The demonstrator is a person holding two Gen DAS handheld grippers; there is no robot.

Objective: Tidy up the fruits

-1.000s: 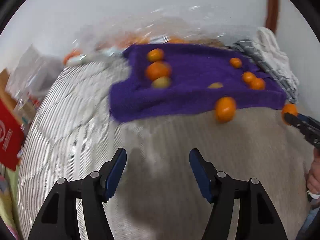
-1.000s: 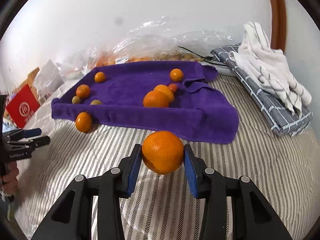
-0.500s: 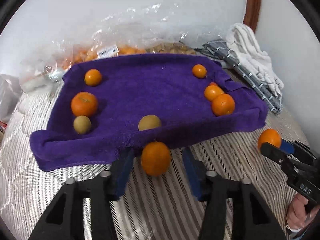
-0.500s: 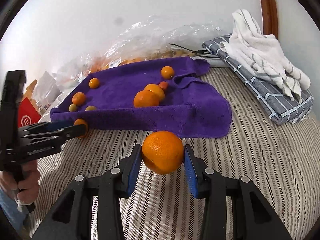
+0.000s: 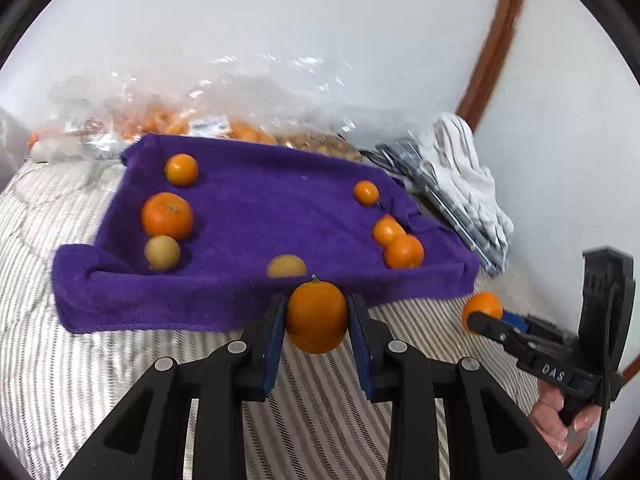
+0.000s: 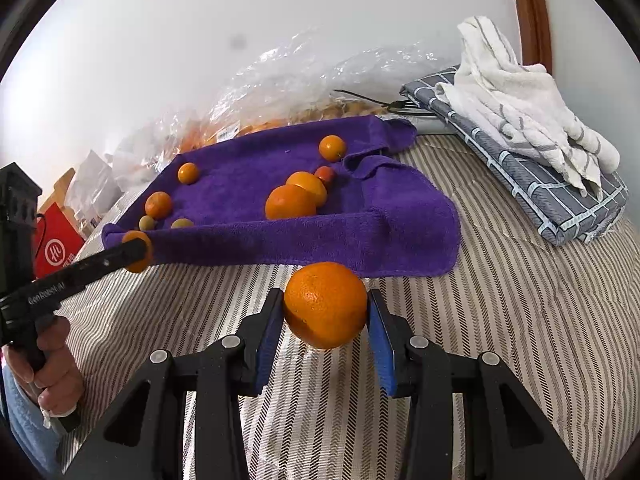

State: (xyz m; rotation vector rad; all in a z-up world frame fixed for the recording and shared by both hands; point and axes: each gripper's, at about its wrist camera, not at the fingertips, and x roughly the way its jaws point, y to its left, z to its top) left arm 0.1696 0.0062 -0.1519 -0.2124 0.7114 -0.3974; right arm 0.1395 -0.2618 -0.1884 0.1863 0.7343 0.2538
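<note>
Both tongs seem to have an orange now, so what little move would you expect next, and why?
Probably lift the left tongs and carry their small orange over the purple towel. Their jaws have just been closing and now pinch that fruit just off the towel's near edge, where the other oranges lie. The right tongs already grip a larger orange.

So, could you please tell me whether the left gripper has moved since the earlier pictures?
Yes. The left gripper has advanced to the front edge of the purple towel, and its fingers have just been closing, now shut on the small orange.
</note>
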